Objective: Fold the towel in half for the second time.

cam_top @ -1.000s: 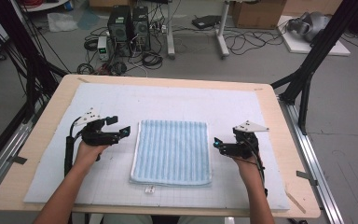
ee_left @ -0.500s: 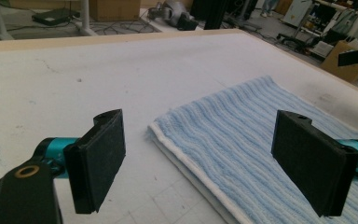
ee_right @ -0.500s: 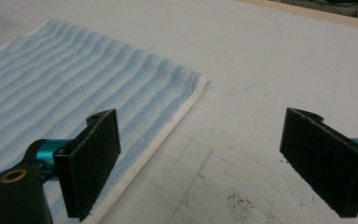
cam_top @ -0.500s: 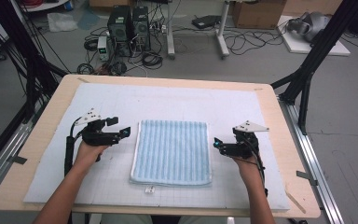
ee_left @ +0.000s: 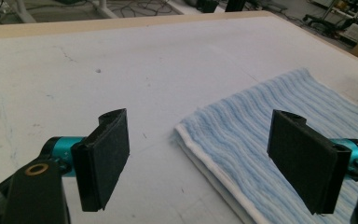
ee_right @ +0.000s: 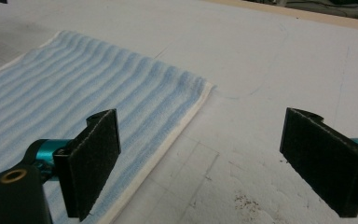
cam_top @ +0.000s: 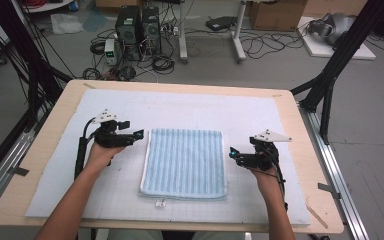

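Approach step. Folded towel (cam_top: pixel 184 162) flat at mat (cam_top: pixel 190 107) centre. Left gripper (cam_top: pixel 136 134) at its 10 o'clock corner, jaws apart, just been closing, nothing between. Right gripper (cam_top: pixel 233 153) at 3, jaws apart, empty. Next: pinch corners

One folded blue striped towel (cam_top: pixel 184 162), one white mat (cam_top: pixel 180 107), one wooden table (cam_top: pixel 50 130), two grippers.
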Available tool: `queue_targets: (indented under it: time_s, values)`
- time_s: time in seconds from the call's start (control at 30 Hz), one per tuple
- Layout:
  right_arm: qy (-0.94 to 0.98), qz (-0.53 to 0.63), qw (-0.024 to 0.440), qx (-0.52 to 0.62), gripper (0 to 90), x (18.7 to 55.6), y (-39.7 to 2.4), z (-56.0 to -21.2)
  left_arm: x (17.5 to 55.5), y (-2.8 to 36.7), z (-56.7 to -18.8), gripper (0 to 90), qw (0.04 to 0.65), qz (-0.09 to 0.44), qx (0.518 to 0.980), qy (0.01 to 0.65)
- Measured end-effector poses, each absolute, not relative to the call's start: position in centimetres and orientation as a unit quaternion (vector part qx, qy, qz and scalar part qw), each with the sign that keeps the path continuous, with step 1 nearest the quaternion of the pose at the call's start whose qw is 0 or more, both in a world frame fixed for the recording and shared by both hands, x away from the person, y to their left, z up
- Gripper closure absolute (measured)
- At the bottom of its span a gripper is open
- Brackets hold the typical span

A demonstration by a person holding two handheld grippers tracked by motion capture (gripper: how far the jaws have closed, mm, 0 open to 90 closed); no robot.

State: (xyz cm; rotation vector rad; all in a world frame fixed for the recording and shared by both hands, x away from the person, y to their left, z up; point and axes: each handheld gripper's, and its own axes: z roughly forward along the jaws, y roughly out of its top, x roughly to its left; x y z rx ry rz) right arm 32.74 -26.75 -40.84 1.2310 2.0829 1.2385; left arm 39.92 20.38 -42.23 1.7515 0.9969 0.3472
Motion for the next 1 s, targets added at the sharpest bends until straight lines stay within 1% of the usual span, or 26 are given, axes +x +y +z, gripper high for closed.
queue_targets:
  time_s: [0.17,0.3,0.4,0.67,0.73,0.8,0.87,0.9,1.0]
  values:
    - [0.751,0.445,0.207,0.441,11.3,32.8,-26.6,-41.0,42.2,18.9,-43.0,26.8,0.491,0.137,0.75,0.422]
    - [0.751,0.446,0.204,0.442,11.3,32.8,-26.7,-41.0,43.2,17.7,-43.8,31.9,0.473,0.131,0.767,0.413]
    - [0.75,0.447,0.203,0.444,11.3,32.8,-26.8,-41.0,43.6,17.1,-44.2,38.3,0.467,0.127,0.774,0.408]
    - [0.75,0.447,0.199,0.445,11.3,32.8,-26.8,-41.1,44.0,15.8,-44.9,49.7,0.439,0.135,0.8,0.387]
    - [0.749,0.447,0.199,0.446,11.3,32.8,-26.8,-41.1,44.0,15.6,-45.1,56.1,0.428,0.136,0.811,0.376]
    - [0.75,0.446,0.199,0.447,11.3,32.8,-26.8,-41.1,43.9,15.6,-45.1,60.8,0.427,0.137,0.812,0.374]
    - [0.75,0.445,0.198,0.447,11.3,32.8,-26.8,-41.2,43.9,15.5,-45.1,68.5,0.43,0.131,0.813,0.37]
    - [0.751,0.444,0.198,0.446,11.3,32.8,-26.8,-41.2,43.8,15.5,-45.0,75.5,0.43,0.129,0.817,0.363]
    - [0.753,0.441,0.199,0.446,11.3,33.0,-26.6,-41.3,43.7,15.2,-45.0,83.0,0.429,0.138,0.814,0.366]
